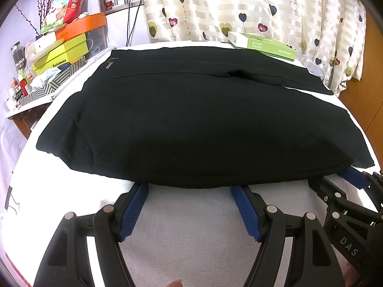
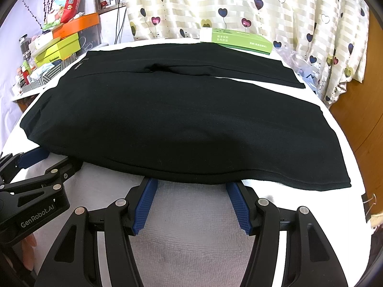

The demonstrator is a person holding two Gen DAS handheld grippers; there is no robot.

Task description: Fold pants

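Observation:
Black pants (image 1: 191, 124) lie spread across the white towel-covered table (image 1: 191, 234), waist to the left, legs running right; they also fill the right wrist view (image 2: 182, 129). My left gripper (image 1: 191, 189) is open, its blue fingertips slipped under the near hem edge of the pants. My right gripper (image 2: 191, 183) is open the same way, tips hidden under the near edge further right. Each gripper shows in the other's view: the right one (image 1: 352, 179) at lower right, the left one (image 2: 36, 157) at lower left, tip under the cloth.
A green box (image 1: 261, 45) lies at the table's far edge by the heart-print curtain (image 1: 239, 7). Stacked yellow and orange boxes (image 1: 62, 50) and clutter stand at the left. A binder clip (image 2: 369, 205) holds the towel at the right edge; a wooden surface (image 2: 363, 131) lies beyond.

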